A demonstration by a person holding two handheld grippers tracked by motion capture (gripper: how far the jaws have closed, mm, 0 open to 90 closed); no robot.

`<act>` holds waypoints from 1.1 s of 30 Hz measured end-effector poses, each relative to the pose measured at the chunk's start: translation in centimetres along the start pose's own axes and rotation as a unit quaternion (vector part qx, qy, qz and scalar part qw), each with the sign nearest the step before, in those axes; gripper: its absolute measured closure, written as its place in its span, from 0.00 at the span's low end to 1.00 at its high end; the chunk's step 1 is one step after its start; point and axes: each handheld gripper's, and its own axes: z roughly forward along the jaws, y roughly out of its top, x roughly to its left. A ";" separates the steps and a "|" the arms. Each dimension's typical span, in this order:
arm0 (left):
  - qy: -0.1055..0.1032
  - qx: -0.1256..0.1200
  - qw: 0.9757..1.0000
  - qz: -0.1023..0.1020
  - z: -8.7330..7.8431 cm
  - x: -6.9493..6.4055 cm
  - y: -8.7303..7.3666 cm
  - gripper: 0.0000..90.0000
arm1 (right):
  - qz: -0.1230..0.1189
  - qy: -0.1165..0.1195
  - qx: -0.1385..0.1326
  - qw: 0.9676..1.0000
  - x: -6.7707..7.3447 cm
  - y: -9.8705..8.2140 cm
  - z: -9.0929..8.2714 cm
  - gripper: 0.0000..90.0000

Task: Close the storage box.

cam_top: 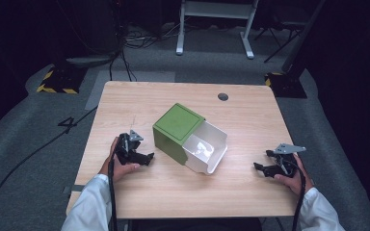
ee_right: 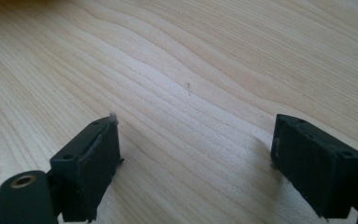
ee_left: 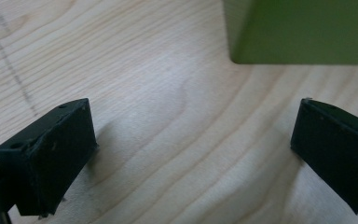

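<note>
A green box [cam_top: 176,131] lies on its side in the middle of the wooden table [cam_top: 250,125], and a white drawer [cam_top: 206,147] sticks out of it toward the right. Something pale lies inside the drawer. My left gripper [cam_top: 148,158] rests on the table just left of the green box, open and holding nothing. In the left gripper view its jaws [ee_left: 196,135] stand wide apart, with a corner of the green box [ee_left: 303,32] just ahead. My right gripper [cam_top: 260,168] sits near the table's right edge, apart from the drawer, open [ee_right: 196,149] over bare wood.
A round cable hole [cam_top: 223,96] is in the table's far right part. Beyond the table stand a white desk frame [cam_top: 217,24] and black stands with yellow-black striped bases [cam_top: 58,79]. Cables trail across the grey floor.
</note>
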 end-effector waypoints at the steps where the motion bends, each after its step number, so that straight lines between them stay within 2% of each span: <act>1: -0.006 0.000 1.000 0.004 0.0 -0.1 -0.1 0.00 | 0.000 0.000 0.000 1.000 0.0 0.0 0.0 0.17; 3: -0.006 -0.001 1.000 0.005 0.0 -0.2 -0.1 0.00 | 0.000 0.000 0.000 1.000 0.0 0.0 0.0 0.17; 8: -0.024 0.000 0.999 0.023 -0.3 -0.6 -0.4 0.00 | -0.003 0.001 0.008 1.000 0.0 0.2 0.0 0.17; 12: -0.021 -0.002 1.000 0.020 -0.4 -0.8 -0.5 0.00 | -0.006 -0.003 0.011 1.000 0.4 0.5 0.1 0.20; 24: -0.022 -0.001 1.000 0.022 -0.5 -0.9 -0.6 0.00 | -0.031 0.018 -0.029 0.999 3.3 3.3 -0.1 0.25; 25: -0.022 -0.001 0.999 0.023 -0.5 -0.9 -0.6 0.00 | -0.034 0.026 -0.038 0.998 4.0 4.0 -0.1 0.25; 28: -0.022 -0.001 1.000 0.023 -0.5 -0.9 -0.6 0.00 | -0.051 0.033 -0.052 0.997 5.2 5.2 0.0 0.26; 31: -0.022 -0.001 1.000 0.023 -0.5 -0.9 -0.6 0.00 | -0.070 0.036 -0.066 0.995 6.4 6.4 0.2 0.33; 33: -0.022 -0.001 1.000 0.023 -0.5 -0.9 -0.6 0.00 | -0.079 0.041 -0.070 0.994 6.8 7.0 0.5 0.48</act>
